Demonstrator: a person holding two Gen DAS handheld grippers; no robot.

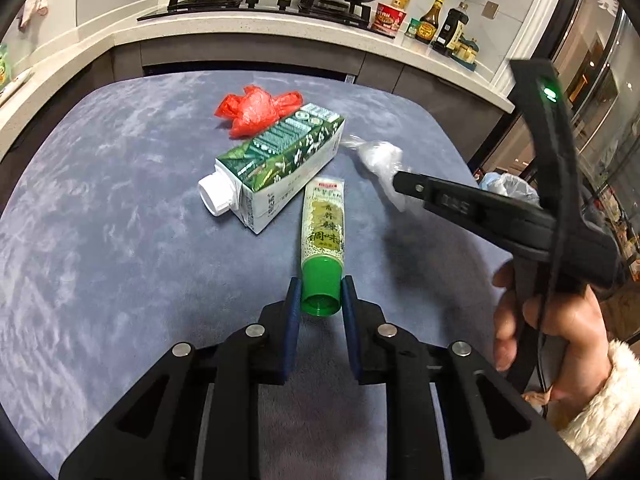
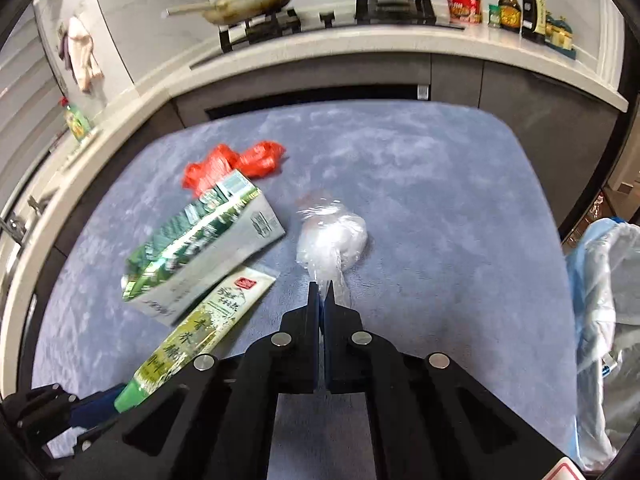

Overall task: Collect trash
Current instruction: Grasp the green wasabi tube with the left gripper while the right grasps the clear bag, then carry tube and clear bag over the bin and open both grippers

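On the blue-grey table lie a green wasabi tube, a green-and-white carton, a crumpled red plastic bag and a clear plastic wad. My left gripper has its blue pads on both sides of the tube's green cap, touching it. My right gripper is shut on a tail of the clear plastic wad, which rests on the table. The right view also shows the tube, the carton and the red bag.
A kitchen counter with a gas hob, pans and sauce bottles runs behind the table. A pale blue trash bag hangs off the table's right edge. The person's right hand holds the right gripper.
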